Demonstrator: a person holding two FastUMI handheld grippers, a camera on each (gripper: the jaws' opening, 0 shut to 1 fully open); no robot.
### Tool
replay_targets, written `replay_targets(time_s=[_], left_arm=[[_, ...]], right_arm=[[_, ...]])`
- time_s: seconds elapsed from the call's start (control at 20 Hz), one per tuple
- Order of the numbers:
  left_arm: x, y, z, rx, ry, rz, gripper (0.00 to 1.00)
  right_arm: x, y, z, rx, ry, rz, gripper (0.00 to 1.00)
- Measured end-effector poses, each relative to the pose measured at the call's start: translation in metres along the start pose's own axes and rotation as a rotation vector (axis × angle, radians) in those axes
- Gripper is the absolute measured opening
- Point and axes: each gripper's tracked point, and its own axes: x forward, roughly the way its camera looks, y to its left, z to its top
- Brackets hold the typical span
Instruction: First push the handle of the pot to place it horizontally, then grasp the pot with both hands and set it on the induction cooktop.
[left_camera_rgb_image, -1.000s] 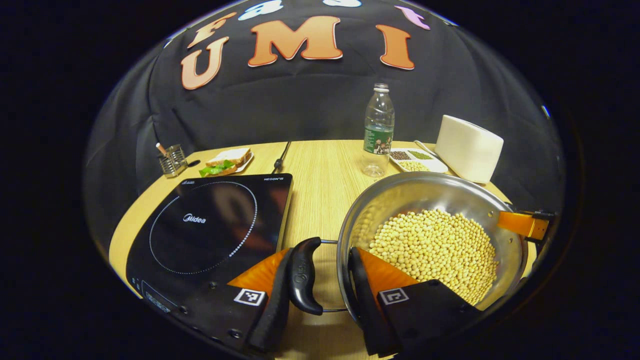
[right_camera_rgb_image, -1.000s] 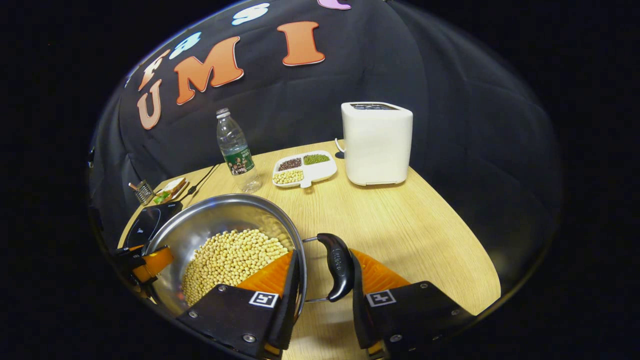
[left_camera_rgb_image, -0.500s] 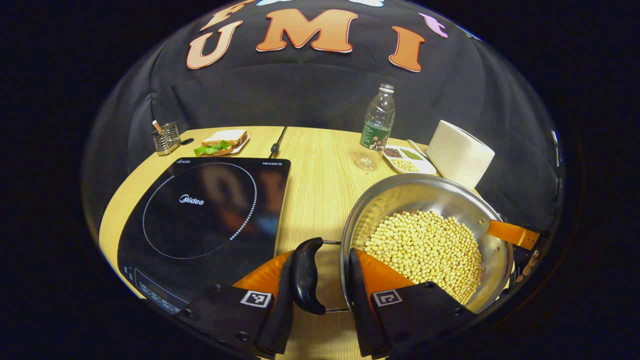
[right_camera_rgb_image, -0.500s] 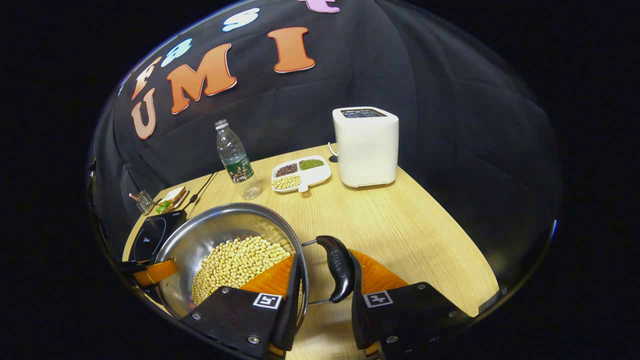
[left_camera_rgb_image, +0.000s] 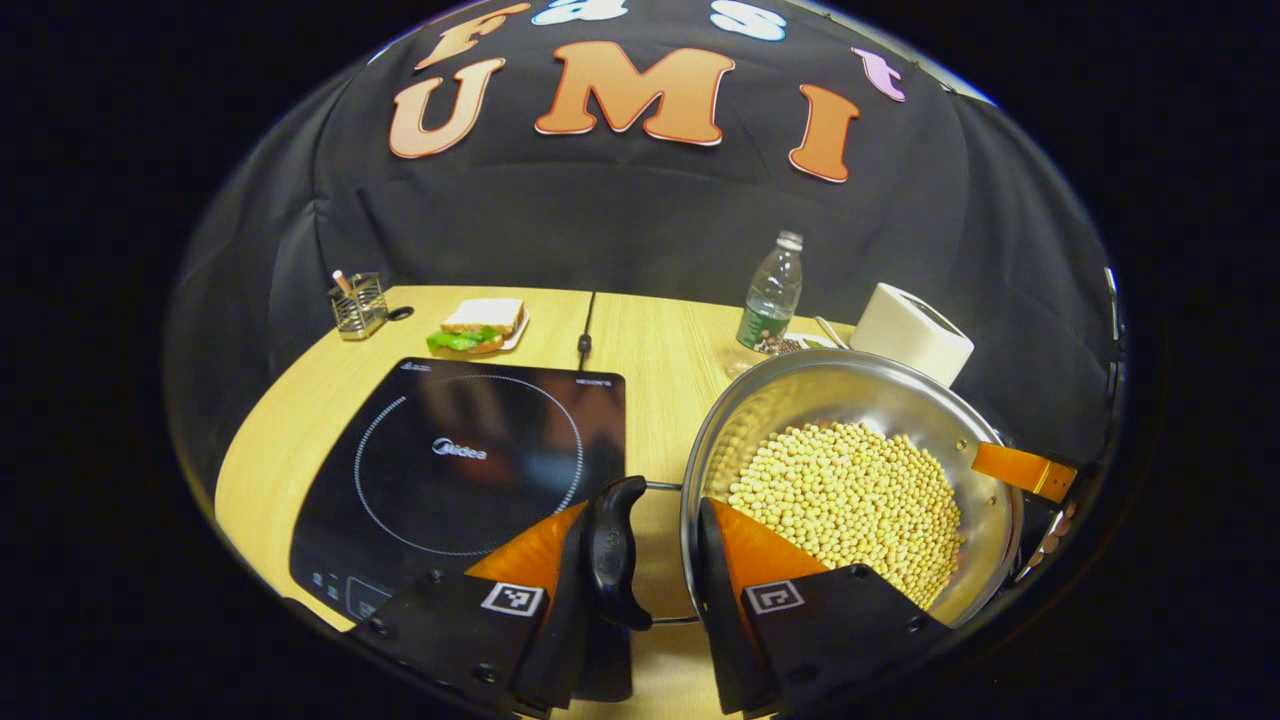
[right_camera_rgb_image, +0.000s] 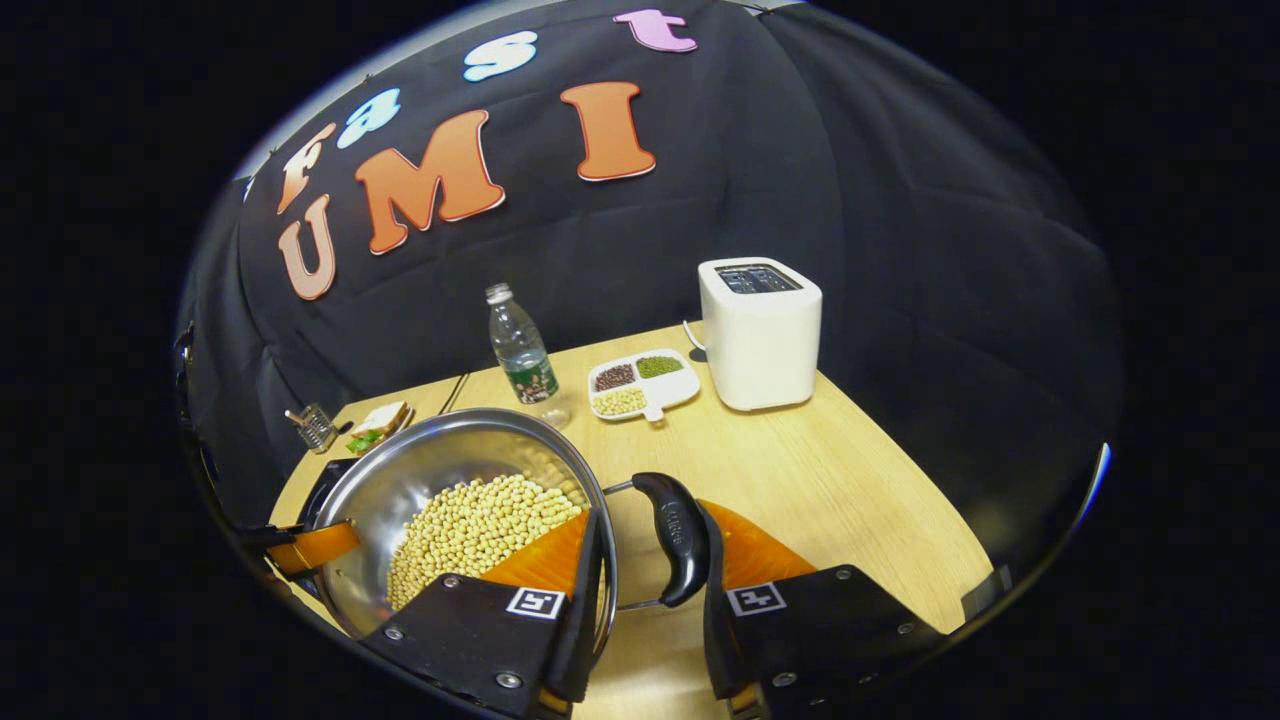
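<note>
In the left gripper view, the left hand-held gripper (left_camera_rgb_image: 650, 570) at bottom centre straddles the pot (left_camera_rgb_image: 850, 480) at its rim: one finger lies against the black loop handle (left_camera_rgb_image: 612, 550) outside, the other inside over the soybeans (left_camera_rgb_image: 850, 500); whether both truly press I cannot tell. The induction cooktop (left_camera_rgb_image: 460, 470), a flat glossy slab with a dotted ring, sits left of the pot on the wood-grain desk (left_camera_rgb_image: 650, 350). I judge the carry should stay level and slow, since the loose round beans will shift.

In the right gripper view, the right hand-held gripper (right_camera_rgb_image: 650, 590) at bottom centre straddles the far rim likewise, a finger beside the other handle (right_camera_rgb_image: 675, 535); the polished steel wall looks slippery, so both sides should travel together; the toaster (right_camera_rgb_image: 760, 330) is smooth and boxy.
</note>
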Motion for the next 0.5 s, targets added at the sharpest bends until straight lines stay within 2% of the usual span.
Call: replay_targets(time_s=[0.05, 0.15, 0.2, 0.4, 0.45, 0.5], left_arm=[[-0.006, 0.008, 0.007, 0.0, -0.005, 0.006, 0.56], [-0.017, 0.025, 0.019, 0.003, -0.019, 0.02, 0.62], [-0.021, 0.034, 0.025, 0.003, -0.026, 0.027, 0.56], [-0.037, 0.072, 0.041, -0.018, -0.042, 0.05, 0.59], [-0.039, 0.084, 0.043, -0.026, -0.041, 0.057, 0.56], [-0.044, 0.093, 0.046, -0.029, -0.043, 0.066, 0.59]], right_arm=[[-0.002, 0.009, 0.002, 0.002, -0.003, 0.007, 0.45], [-0.006, 0.03, 0.007, 0.008, -0.004, 0.023, 0.45], [-0.009, 0.04, 0.009, 0.008, -0.01, 0.032, 0.45], [-0.015, 0.082, 0.019, -0.012, -0.031, 0.058, 0.45], [-0.015, 0.093, 0.02, -0.018, -0.029, 0.065, 0.45], [-0.014, 0.104, 0.02, -0.021, -0.031, 0.074, 0.45]])
